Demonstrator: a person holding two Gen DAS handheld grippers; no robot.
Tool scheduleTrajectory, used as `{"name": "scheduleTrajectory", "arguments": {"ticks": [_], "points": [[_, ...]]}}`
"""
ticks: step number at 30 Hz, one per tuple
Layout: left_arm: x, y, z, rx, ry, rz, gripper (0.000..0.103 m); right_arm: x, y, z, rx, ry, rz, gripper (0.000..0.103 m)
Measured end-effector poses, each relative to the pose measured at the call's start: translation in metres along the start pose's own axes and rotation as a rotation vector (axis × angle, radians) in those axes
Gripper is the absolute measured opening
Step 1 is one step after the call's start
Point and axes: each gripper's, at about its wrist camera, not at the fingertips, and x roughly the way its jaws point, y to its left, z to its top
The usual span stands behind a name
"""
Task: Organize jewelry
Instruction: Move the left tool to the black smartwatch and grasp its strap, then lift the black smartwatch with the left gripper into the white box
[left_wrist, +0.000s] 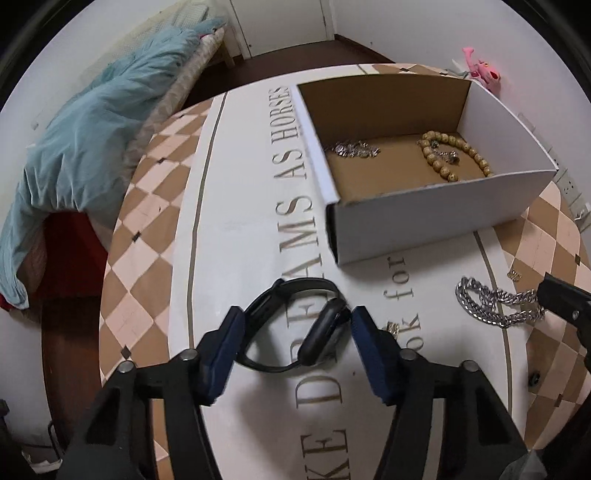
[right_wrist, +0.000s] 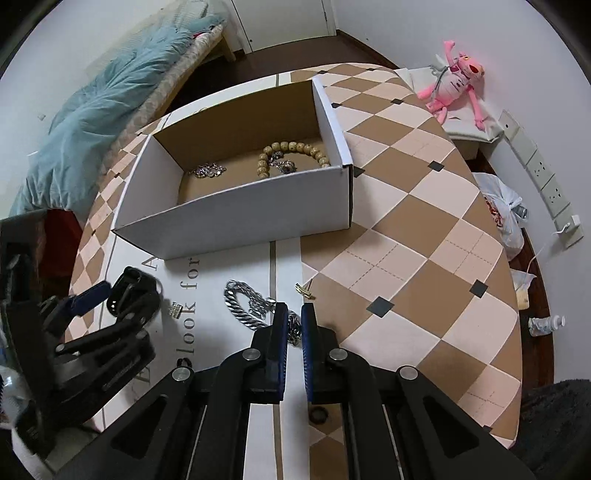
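The white box (right_wrist: 236, 218) sits toward the far side of the counter (right_wrist: 424, 221), with bare checkered surface open to its right. The left tool (left_wrist: 297, 325) stands wide apart around the black watch (left_wrist: 295, 325). The right tool (right_wrist: 294, 317) is nearly together, pinching the silver chain (right_wrist: 247, 302) lying near the counter's front.

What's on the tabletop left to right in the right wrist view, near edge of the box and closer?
Black watch → small silver ring → silver chain → right gripper pinching the chain's end → gold earring.
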Motion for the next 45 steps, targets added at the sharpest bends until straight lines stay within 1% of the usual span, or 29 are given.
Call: {"name": "scheduleTrajectory", "arguments": {"ticks": [1,2,3,4,9,12,17,23,27,30,33,36,37,40,44,45], "points": [[-0.001,0.0,0.001,0.002,-0.005,-0.006,0.028,0.0,-0.001,0.001,0.004,0.002,0.004,0.003],[-0.002,-0.001,0.001,0.0,-0.004,-0.024,0.016,0.001,-0.001,0.002,0.002,0.004,0.006,0.003],[-0.001,-0.001,0.002,-0.009,0.006,-0.037,0.012,0.0,-0.002,0.002,0.001,0.004,0.008,0.003],[-0.001,0.0,0.001,-0.015,0.008,-0.046,0.01,-0.001,-0.002,0.002,0.0,0.004,0.013,0.003],[-0.005,0.006,-0.002,-0.052,-0.001,-0.075,0.01,-0.01,0.002,0.005,-0.004,-0.009,0.05,0.003],[-0.015,0.011,-0.003,-0.08,-0.014,-0.098,0.01,-0.018,0.004,0.008,-0.009,-0.021,0.072,0.003],[-0.039,0.028,0.003,-0.154,-0.046,-0.174,0.01,-0.037,0.01,0.017,-0.015,-0.041,0.128,0.003],[-0.071,0.044,0.014,-0.218,-0.085,-0.268,0.01,-0.069,0.017,0.035,-0.051,-0.092,0.165,0.002],[-0.095,0.051,0.032,-0.236,-0.123,-0.34,0.01,-0.095,0.02,0.052,-0.071,-0.14,0.19,0.002],[-0.108,0.05,0.053,-0.233,-0.147,-0.396,0.01,-0.116,0.023,0.072,-0.088,-0.178,0.213,0.002],[-0.11,0.047,0.074,-0.223,-0.152,-0.42,0.01,-0.127,0.027,0.095,-0.107,-0.199,0.222,0.002],[-0.095,0.043,0.094,-0.23,-0.116,-0.463,0.01,-0.119,0.03,0.115,-0.119,-0.184,0.211,0.002],[-0.086,0.042,0.101,-0.238,-0.094,-0.486,0.01,-0.112,0.03,0.122,-0.121,-0.164,0.209,0.002],[-0.065,0.037,0.112,-0.254,-0.042,-0.517,0.01,-0.087,0.026,0.136,-0.109,-0.099,0.209,0.002],[-0.04,0.034,0.123,-0.286,0.033,-0.525,0.011,-0.058,0.021,0.147,-0.087,-0.029,0.223,0.002],[-0.035,0.034,0.124,-0.301,0.059,-0.54,0.011,-0.054,0.02,0.148,-0.09,-0.018,0.229,0.002]]}}
